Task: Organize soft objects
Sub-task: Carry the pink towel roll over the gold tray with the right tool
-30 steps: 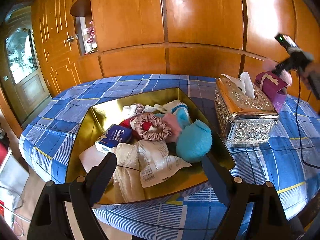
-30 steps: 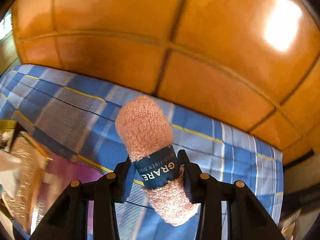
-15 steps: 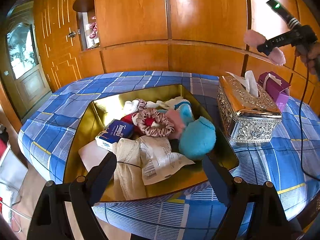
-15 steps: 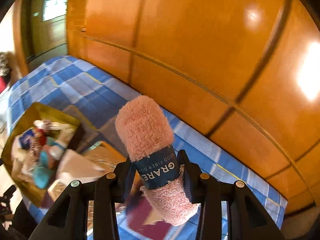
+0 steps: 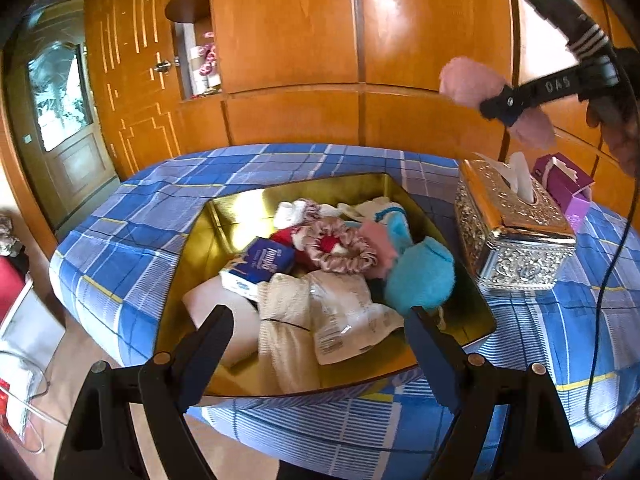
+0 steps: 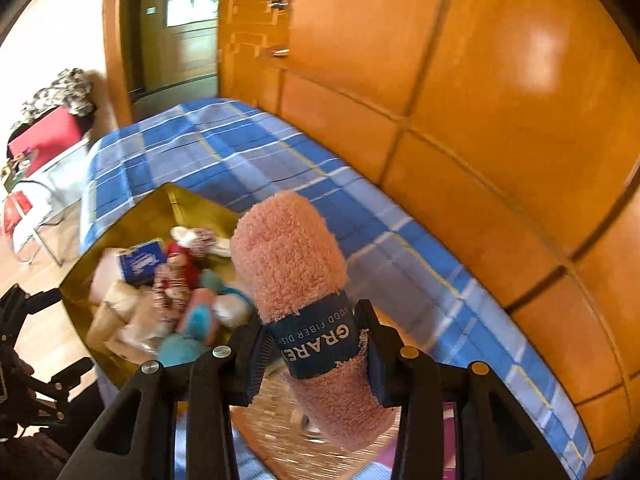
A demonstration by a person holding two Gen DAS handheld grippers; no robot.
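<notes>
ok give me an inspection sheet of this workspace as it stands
surface: bed under a blue plaid cover
job's things: gold square tray piled with soft items, among them a teal fluffy cloth, a pink satin scrunchie and a beige knit cloth; rolled pink fleece cloth with a blue paper band held in the air
clutter: ornate silver tissue box, purple carton behind it
grippers: left gripper open, empty, over the tray's near edge; right gripper shut on the pink roll's band
cables: black cable hanging from the right hand's side over the bed
surroundings: orange wood wall panels, glazed door
</notes>
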